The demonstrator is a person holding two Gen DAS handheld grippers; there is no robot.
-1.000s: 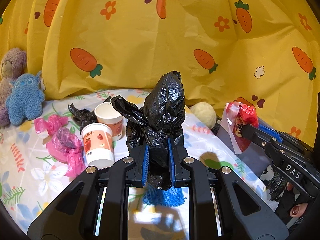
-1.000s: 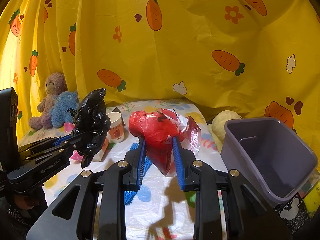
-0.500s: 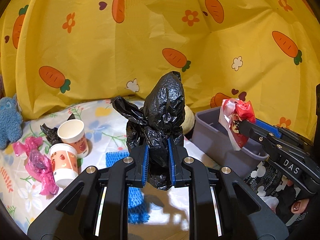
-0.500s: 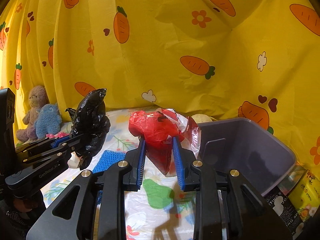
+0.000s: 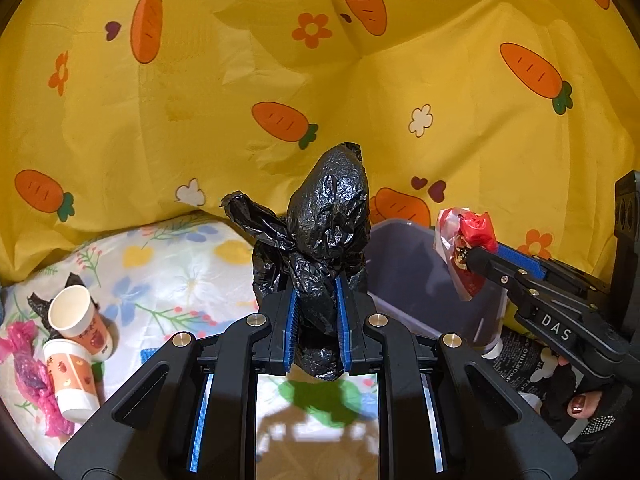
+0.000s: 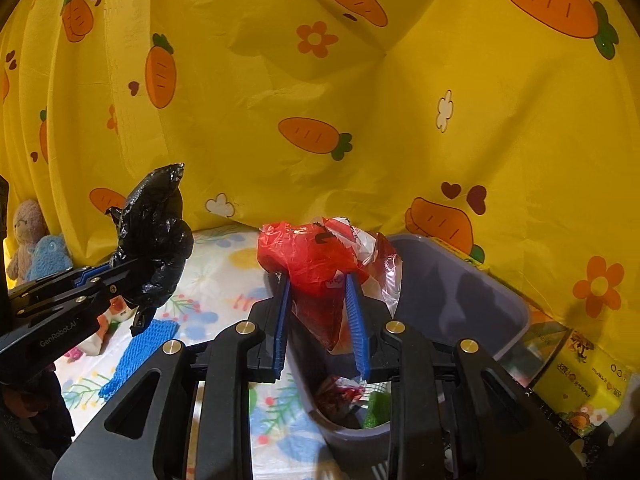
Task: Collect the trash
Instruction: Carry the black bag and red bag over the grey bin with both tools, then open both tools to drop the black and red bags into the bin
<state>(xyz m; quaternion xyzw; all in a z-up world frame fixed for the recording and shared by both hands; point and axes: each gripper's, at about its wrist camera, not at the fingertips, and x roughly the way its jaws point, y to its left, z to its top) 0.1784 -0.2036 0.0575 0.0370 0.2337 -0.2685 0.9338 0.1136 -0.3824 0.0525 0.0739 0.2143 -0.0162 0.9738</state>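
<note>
Nearest the right wrist camera, the right gripper [image 6: 318,316] has its jaws clenched on a crumpled red bag [image 6: 316,260] of thin, glossy plastic, part clear film, bunched into a loose cone that hangs just over the near rim of the bin [image 6: 500,300]. That grey-purple plastic bin is open-topped, smooth-walled and roughly rectangular, with some scraps already lying at its bottom, so the red bag looks closest to a drop (straight down should do). Left of the bin, the left gripper [image 5: 316,320] has its jaws grasping a black bag [image 5: 328,216], wrinkled and shiny, standing upright with its long axis along the fingers and one tail flaring sideways; it has yet to cross over the rim. Farther left of the bin, two paper cups [image 5: 76,340] and pink wrappers [image 5: 32,380] lie on the flowered sheet [image 5: 168,264].
</note>
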